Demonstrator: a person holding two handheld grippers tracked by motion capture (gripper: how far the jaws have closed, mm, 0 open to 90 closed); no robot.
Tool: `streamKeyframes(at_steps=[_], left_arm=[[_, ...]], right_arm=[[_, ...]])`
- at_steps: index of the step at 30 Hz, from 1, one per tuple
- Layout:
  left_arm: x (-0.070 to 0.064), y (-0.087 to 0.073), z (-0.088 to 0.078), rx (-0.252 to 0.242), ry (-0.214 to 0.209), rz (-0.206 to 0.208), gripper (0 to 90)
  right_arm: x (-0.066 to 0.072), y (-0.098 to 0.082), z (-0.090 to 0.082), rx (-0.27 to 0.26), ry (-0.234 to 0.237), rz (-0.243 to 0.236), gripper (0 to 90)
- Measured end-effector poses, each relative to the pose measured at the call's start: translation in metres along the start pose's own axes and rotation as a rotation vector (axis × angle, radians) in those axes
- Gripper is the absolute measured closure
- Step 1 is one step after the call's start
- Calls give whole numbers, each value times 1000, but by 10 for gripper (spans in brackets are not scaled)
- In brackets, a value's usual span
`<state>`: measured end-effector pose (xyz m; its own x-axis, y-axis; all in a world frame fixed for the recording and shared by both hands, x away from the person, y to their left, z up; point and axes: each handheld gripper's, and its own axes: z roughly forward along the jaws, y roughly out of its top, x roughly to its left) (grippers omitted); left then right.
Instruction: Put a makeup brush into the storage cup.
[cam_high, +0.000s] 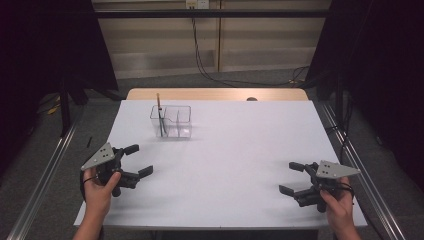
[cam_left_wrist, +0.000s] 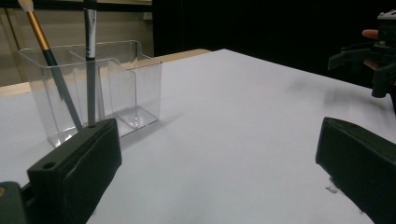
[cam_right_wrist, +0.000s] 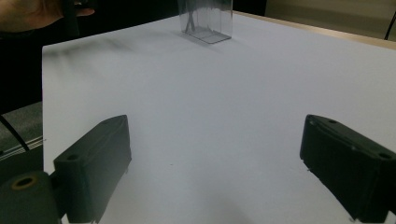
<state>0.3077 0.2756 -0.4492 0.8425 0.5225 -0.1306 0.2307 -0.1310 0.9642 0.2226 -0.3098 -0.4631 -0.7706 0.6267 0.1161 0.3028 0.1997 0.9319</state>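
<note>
High view sets the left gripper (cam_high: 134, 161) low over the white table (cam_high: 235, 150), jaws spread wide and gripping nothing; the right gripper (cam_high: 292, 177) sits well apart at the opposite side, likewise wide and empty. Ahead of the left gripper and slightly to its left stands the clear organizer (cam_high: 171, 121), a box split into compartments, with two brushes (cam_high: 160, 116) leaning in the end compartment.

Left gripper view shows them better: a gold-ferruled brush (cam_left_wrist: 49, 60) tilts across its cell, and a dark-handled brush (cam_left_wrist: 90, 65) stands nearly upright just beside it, the two handles close together near the bottom.

Several risks follow, as I judge it. The handles stand so close that wide jaws coming in may close on both, or nudge the tilted one so it slides along the wall. The organizer looks light and its walls are thin; a jaw catching the rim could shove or tip the box, since nothing steadies it. Pulling a slanted brush straight up could drag it against the divider and lift the box with it. Transparent walls also make the rim hard to judge from the gripper's own camera, so a low approach may strike plastic first.
</note>
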Motion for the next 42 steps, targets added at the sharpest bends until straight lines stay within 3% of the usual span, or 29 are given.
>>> streamKeyframes(at_steps=[4,16,24,29,42], left_arm=[[0,-1,-5,3,7,22,3],[1,-8,-18,9,25,15,4],[0,-10,-21,13,33,30,5],[-1,-10,-23,-5,32,15,5],[-2,-11,-22,15,29,26,6]], right_arm=[[0,0,-1,-3,0,-1,84],[0,0,-1,-2,-2,-1,84],[-2,-1,-3,-8,-10,-3,84],[-2,-1,-5,-8,-13,-1,84],[-2,-2,-9,-7,-21,0,84]])
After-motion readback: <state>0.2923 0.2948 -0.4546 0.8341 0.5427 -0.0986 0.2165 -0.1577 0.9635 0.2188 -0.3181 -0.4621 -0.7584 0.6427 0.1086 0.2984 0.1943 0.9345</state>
